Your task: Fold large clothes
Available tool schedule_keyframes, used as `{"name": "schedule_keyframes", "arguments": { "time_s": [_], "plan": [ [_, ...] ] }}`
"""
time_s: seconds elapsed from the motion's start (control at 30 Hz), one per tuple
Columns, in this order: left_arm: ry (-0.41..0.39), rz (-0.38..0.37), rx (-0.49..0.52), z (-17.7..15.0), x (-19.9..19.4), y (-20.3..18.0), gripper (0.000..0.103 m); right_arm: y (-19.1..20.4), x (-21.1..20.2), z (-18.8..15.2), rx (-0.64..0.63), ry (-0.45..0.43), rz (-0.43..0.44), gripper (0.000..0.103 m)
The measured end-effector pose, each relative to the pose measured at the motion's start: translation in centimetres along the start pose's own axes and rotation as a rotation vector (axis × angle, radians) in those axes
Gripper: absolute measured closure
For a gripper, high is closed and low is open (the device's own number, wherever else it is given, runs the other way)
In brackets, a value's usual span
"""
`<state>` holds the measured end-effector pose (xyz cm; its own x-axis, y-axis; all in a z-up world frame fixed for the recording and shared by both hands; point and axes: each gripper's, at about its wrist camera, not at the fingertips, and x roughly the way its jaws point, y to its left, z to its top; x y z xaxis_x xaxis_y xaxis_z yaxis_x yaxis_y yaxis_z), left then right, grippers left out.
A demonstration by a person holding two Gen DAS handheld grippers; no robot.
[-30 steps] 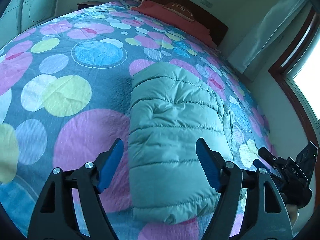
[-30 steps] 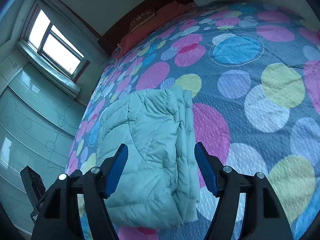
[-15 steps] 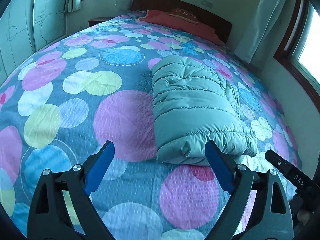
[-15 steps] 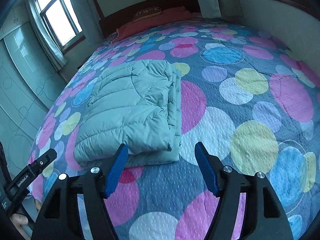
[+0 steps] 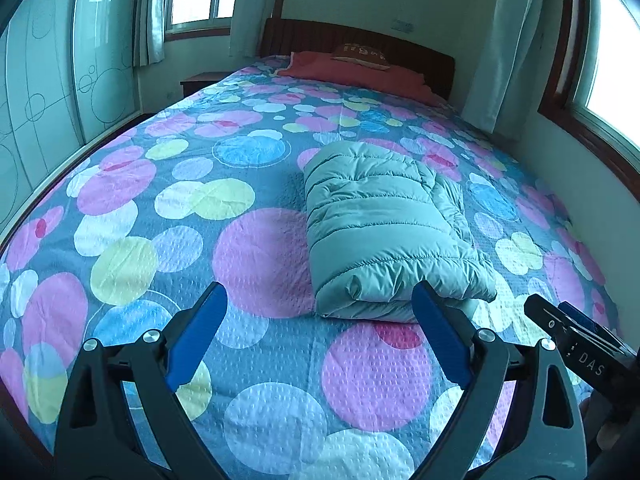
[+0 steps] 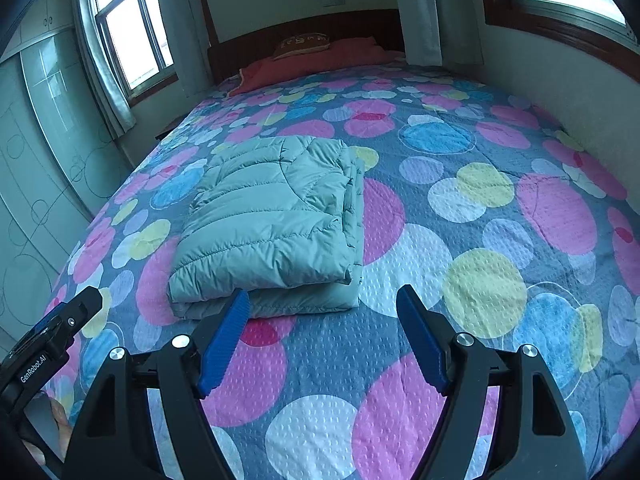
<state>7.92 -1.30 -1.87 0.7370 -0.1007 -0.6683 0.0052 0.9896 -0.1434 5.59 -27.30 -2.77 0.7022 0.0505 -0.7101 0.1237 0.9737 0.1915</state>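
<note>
I see a spotted bedspread point(image 5: 160, 208), a red pillow point(image 5: 352, 74) at twelve o'clock by the headboard point(image 5: 400, 46), curtains point(image 5: 504, 40) and windows point(image 6: 132, 32) around. The folded jacket point(image 5: 384, 232) lies on the spread, clear of both tools. My left gripper point(image 5: 320, 334) has just been widening, nothing between its jaws; jacket at one o'clock. My right gripper point(image 6: 322, 336), also just widening, gapes empty; jacket at eleven.

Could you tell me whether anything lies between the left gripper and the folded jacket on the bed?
Nothing visible does. The left gripper hangs open over bare bedspread, and only that spotted cover lies between it and the near edge of the folded jacket. Its jaws have just been opening, with nothing between them.
</note>
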Motion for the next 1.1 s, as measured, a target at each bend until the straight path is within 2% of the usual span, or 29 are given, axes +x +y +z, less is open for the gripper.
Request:
{"name": "schedule_keyframes", "arguments": {
  "time_s": [0.33,1.1],
  "plan": [
    [-0.024,0.031,0.034,0.0,-1.3,-1.1,0.006,1.4,-1.7,-0.1,-0.043,-0.036,-0.015,0.028],
    [-0.037,0.029,0.037,-0.3,-2.7,-1.3,0.006,2.5,-3.0,-0.4,-0.06,-0.063,-0.013,0.028]
  ]
}}
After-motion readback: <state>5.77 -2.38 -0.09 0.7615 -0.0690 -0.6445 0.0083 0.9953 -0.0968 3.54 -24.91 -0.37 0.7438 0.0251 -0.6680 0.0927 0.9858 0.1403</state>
